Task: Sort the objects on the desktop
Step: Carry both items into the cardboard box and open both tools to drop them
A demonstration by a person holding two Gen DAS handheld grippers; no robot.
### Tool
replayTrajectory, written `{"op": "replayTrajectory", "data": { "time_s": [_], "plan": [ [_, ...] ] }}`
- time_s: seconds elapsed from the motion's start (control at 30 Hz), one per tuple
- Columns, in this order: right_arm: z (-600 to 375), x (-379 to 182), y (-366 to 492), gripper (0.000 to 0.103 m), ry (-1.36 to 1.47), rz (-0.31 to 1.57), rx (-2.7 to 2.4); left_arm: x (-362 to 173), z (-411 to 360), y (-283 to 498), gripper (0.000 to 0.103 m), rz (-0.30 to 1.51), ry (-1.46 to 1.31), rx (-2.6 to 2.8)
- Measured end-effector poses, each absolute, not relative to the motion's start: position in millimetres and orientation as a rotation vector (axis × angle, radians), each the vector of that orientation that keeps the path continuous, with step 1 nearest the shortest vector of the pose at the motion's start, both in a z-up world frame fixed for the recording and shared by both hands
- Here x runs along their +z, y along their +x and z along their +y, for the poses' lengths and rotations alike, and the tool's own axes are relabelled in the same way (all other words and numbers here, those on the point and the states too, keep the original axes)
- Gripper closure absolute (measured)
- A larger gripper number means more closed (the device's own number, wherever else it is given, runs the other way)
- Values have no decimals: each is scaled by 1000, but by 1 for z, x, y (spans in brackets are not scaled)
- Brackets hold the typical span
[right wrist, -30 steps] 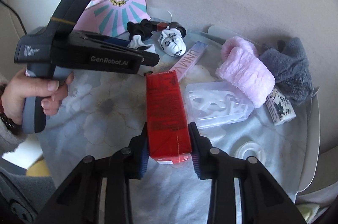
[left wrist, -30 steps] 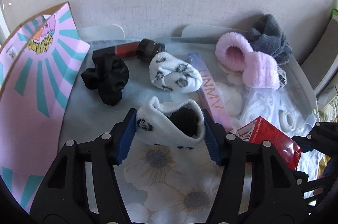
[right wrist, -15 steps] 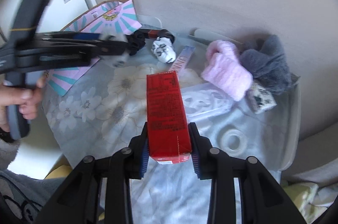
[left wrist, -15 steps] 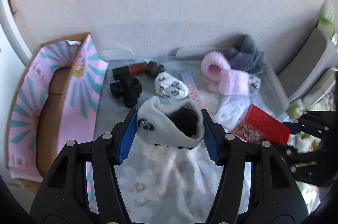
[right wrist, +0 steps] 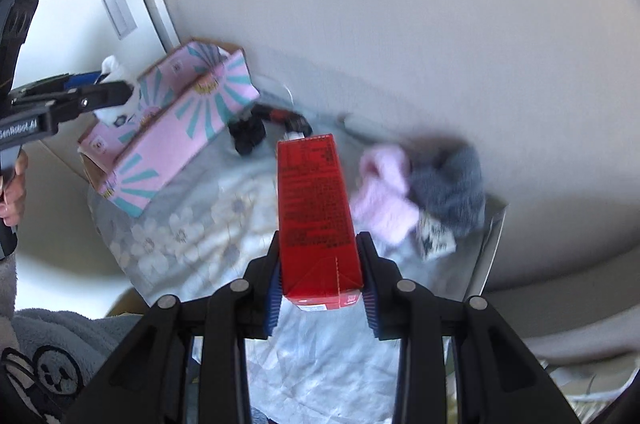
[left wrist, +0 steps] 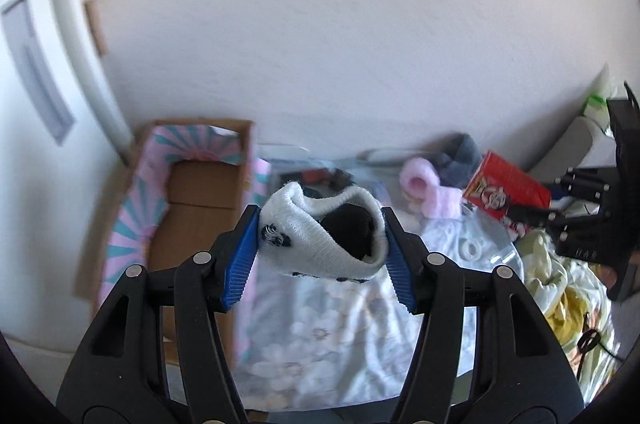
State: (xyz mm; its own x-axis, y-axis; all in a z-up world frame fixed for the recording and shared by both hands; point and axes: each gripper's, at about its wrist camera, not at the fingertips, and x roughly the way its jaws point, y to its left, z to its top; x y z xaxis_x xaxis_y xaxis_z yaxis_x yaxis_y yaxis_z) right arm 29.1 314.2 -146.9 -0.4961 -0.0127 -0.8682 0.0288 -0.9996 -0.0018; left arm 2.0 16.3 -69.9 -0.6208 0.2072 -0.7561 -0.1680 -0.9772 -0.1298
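Observation:
My left gripper (left wrist: 320,248) is shut on a white sock with black prints (left wrist: 320,240) and holds it high above the table, beside the open pink and teal cardboard box (left wrist: 200,192). In the right wrist view the left gripper (right wrist: 116,92) and sock (right wrist: 116,112) hang over that box (right wrist: 176,128). My right gripper (right wrist: 320,276) is shut on a red carton (right wrist: 316,208), raised above the flowered cloth (right wrist: 208,220). The carton also shows in the left wrist view (left wrist: 504,192).
On the table lie a pink fluffy sock (right wrist: 384,192), a grey sock (right wrist: 452,184), a black scrunchie (right wrist: 248,136) and a small printed sock (right wrist: 434,238). A white wall stands behind. Clutter and yellow cloth (left wrist: 568,296) lie at the right.
Both grippers have risen well above the table with their loads. The left gripper has moved left toward the pink box, and the box's open inside has come into view.

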Motion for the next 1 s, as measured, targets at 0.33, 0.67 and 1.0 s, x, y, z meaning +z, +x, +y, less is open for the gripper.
{"op": "replayTrajectory", "data": {
  "time_s": [0.33, 0.67, 1.0],
  "plan": [
    [240, -109, -55, 72, 1446, 168, -2609, -56, -59, 2, 47, -113, -1309, 2733],
    [150, -122, -153, 72, 1493, 199, -2386, -81, -95, -2, 47, -103, -1443, 2695],
    [84, -181, -219, 72, 1664, 340, -2205, -131, -117, -13, 47, -98, -1616, 2555]
  ]
}}
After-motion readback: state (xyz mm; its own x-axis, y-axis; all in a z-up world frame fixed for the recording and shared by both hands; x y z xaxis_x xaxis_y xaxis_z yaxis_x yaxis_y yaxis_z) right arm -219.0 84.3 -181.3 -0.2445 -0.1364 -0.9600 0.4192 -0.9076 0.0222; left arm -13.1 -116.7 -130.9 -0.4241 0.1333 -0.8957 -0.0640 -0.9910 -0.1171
